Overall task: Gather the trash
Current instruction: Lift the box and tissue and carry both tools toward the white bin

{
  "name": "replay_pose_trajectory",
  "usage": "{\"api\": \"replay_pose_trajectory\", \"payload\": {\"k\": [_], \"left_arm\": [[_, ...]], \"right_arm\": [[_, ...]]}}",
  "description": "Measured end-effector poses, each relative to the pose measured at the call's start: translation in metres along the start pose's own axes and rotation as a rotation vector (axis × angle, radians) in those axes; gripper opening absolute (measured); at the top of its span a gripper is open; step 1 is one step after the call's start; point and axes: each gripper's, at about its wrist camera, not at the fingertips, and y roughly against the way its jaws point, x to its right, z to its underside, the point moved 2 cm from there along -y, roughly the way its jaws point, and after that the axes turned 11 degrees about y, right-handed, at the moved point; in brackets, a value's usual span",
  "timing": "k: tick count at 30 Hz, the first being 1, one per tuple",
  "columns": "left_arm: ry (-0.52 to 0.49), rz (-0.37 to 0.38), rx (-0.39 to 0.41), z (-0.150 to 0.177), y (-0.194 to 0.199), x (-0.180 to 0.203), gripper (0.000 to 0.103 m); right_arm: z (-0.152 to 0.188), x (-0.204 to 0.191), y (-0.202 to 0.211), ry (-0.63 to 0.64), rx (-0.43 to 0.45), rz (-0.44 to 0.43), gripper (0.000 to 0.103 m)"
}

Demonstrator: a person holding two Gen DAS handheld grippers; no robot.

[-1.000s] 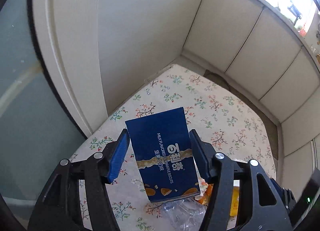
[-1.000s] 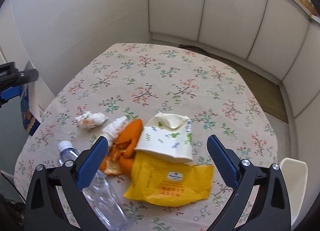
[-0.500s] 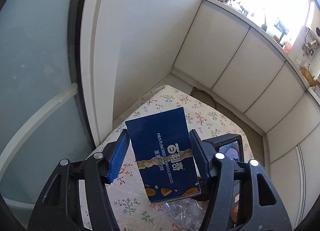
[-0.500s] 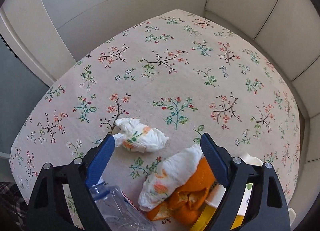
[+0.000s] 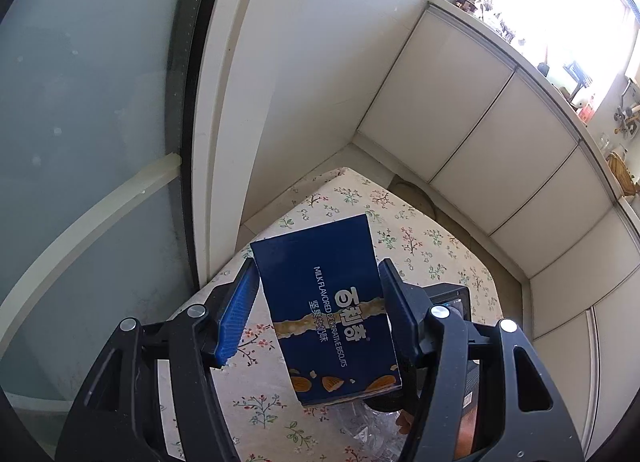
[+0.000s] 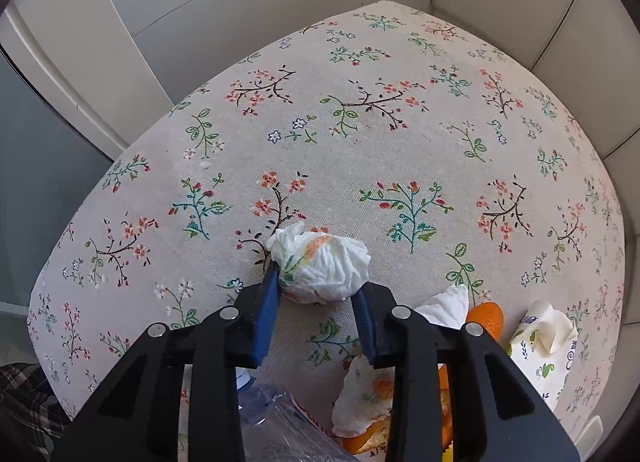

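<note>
My left gripper [image 5: 316,302] is shut on a dark blue biscuit box [image 5: 328,310] and holds it high above the floral table [image 5: 424,246]. My right gripper [image 6: 318,294] has closed onto a crumpled white tissue [image 6: 320,266] lying on the table [image 6: 360,141]; both blue pads touch its sides. Orange peel [image 6: 484,316], a second tissue [image 6: 364,398], a clear plastic bottle [image 6: 280,422] and a paper cup [image 6: 540,346] lie near the right gripper's base.
White cabinet panels [image 5: 480,121] and a wall surround the table. A frosted glass door [image 5: 80,141] stands at the left. The right gripper's body [image 5: 452,302] shows below the box in the left wrist view.
My left gripper has risen higher with the biscuit box. My right gripper has moved down and forward over the tissue and closed from wide open onto it.
</note>
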Motion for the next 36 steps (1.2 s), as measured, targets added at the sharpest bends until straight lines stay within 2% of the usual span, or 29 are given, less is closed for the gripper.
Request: {"api": "replay_pose_trajectory", "payload": {"k": [9,19,25,30,36], "left_arm": [[0.001,-0.019,0.003,-0.001,-0.002,0.001,0.058],[-0.034,0.027,0.005,0.009,0.000,0.017,0.058],[-0.085,0.065,0.024,0.025,0.006,0.041,0.058],[-0.157,0.077,0.083,0.039,0.016,0.064,0.058],[-0.190,0.125,0.084,0.055,0.017,0.085,0.058]], "right_arm": [[-0.009,0.005,0.047,-0.051,0.132,0.026,0.034],[0.003,0.029,0.121,-0.167,0.338,0.125,0.034],[0.032,0.044,0.160,-0.222,0.433,0.208,0.034],[0.057,0.055,0.187,-0.249,0.483,0.280,0.034],[0.094,0.071,0.218,-0.319,0.538,0.361,0.034]]}}
